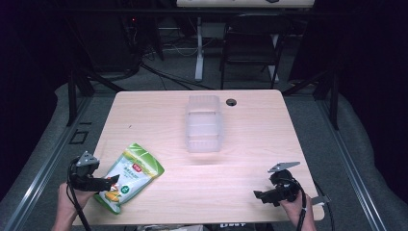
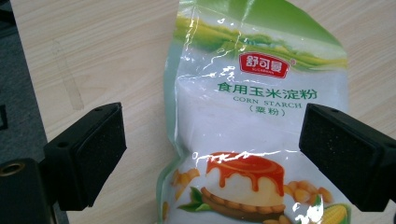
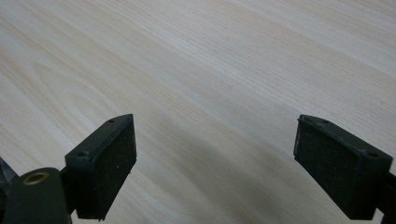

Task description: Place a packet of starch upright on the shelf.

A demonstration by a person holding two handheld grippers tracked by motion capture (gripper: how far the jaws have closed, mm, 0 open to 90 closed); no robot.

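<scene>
Left gripper [image 1: 108,182] sits at the near left edge of the table [image 1: 250,192], jaws spread wide, nothing clamped. In the left gripper view the pads stand either side of the starch bag [image 2: 254,126], one at 9 o'clock off the bag over bare wood, the other at 3 o'clock over the bag's edge. Touching or just hovering, hard to tell from this angle. Bag lies flat, tilted, its bottom end toward the near edge, top pointing to about 1 o'clock in the high view [image 1: 131,175].

Right gripper [image 1: 260,196] is at the near right, also wide, holding nothing, aimed toward 9 o'clock across the table. Well apart from the bag. Its own view has bare wood between the pads.

Farther out, a clear bin [image 1: 204,124] stands near table centre, at about 1 o'clock from the bag, well apart. A cable hole [image 1: 231,102] lies just beside the bin's far right corner. Chair and desk legs sit beyond the table, dim.

Risks, judged from here: the bag is glossy film over loose powder, so a pinch on the flat face may slide off or grab only film. A grip at the low end would probably let the powder slump and the bag fold when lifted. One pad sits off the bag, so closing now may shove it sideways. The near edge is close, so a push could tip it off.
</scene>
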